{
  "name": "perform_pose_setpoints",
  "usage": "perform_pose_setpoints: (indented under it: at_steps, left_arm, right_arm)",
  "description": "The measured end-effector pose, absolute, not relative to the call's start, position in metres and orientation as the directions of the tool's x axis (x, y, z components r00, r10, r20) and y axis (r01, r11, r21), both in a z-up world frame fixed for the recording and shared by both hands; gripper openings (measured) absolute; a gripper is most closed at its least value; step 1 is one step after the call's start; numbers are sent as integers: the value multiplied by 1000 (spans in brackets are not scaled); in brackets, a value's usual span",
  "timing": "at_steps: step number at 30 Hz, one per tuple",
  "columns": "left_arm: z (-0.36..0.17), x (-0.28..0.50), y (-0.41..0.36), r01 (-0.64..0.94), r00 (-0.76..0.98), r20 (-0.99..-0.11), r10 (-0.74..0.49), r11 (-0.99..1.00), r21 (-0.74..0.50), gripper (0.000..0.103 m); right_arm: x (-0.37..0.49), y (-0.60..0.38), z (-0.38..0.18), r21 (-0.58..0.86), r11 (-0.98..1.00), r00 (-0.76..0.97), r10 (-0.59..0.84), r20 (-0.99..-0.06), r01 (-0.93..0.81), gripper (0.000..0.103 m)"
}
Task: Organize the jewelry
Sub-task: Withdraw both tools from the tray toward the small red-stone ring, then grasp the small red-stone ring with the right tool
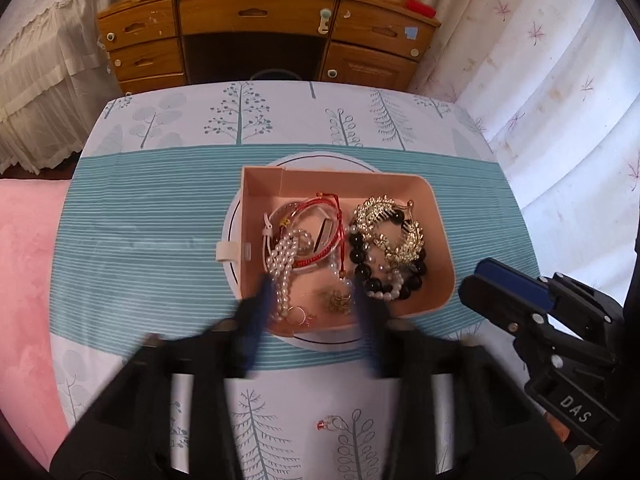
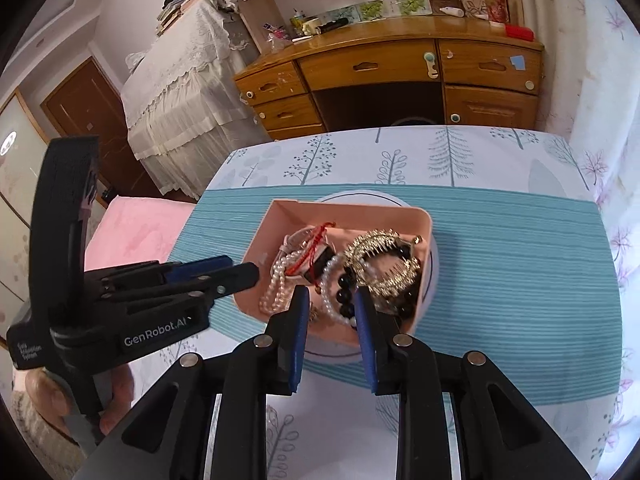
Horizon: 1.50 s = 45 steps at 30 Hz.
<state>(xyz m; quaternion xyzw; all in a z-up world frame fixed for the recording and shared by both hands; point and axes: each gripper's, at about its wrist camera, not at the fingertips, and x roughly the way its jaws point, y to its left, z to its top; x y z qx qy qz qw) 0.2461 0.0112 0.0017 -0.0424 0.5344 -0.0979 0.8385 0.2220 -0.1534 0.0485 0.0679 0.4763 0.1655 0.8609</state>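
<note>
A pink jewelry box (image 1: 440, 236) (image 2: 424, 220) sits open mid-table. It holds a pearl strand (image 1: 282, 268) (image 2: 276, 276), a red cord bracelet (image 1: 320, 236), a black bead bracelet (image 1: 368, 276) (image 2: 344, 288) and a gold leaf hairpiece (image 1: 384, 220) (image 2: 380, 256). A small ring with a red stone (image 1: 328, 424) lies on the cloth in front of the box. My left gripper (image 1: 312, 296) is open and blurred over the box's near edge, holding nothing. My right gripper (image 2: 332, 308) is open above the box's near edge, empty. It also shows at the right of the left wrist view (image 1: 508, 280).
The table has a teal striped cloth with tree prints (image 1: 152, 240). A wooden desk (image 1: 260, 20) with drawers stands behind it. A pink bed cover (image 1: 24, 280) lies to the left, white curtains (image 1: 560, 100) to the right.
</note>
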Motion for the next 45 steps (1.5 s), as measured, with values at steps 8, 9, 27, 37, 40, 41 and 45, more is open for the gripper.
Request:
perform_pose_setpoints:
  at_steps: [8,9,27,37,40,41,45]
  left_arm:
    - [15,231,17,114,443,-872,-207,978,-175,67]
    - [17,228,19,111,447,-871,-204,979,-173,67]
    - [15,128,71,33,516,-853,-75,997,-69,68]
    - [-17,73,110,-92,489,-872,6,995,-45,68]
    - [-30,60,118,-116,473,-881,4,992,-57,68]
    - [-34,56,120,-121,465,-885,4,991,-59,68]
    - [-48,50,125,-133,441,-897,-22,987,-90,68]
  right_arm:
    - [202,-155,51,262,937,509,346,-788,-231,24]
    - [198,-155,51,256,937,514,344,-785,-236,24]
    - [126,-123,32,179,920,468,336,-817,-349,37]
    - [98,-79,9,128,869,414,352,-840,-478,38]
    - [93,-64,-1,101,834,389,356,-849,-542,38]
    - [92,-58,-5,89,819,382,357,-853,-566,38]
    - [95,-45,-22,62,782,364,357,-860,-620,38]
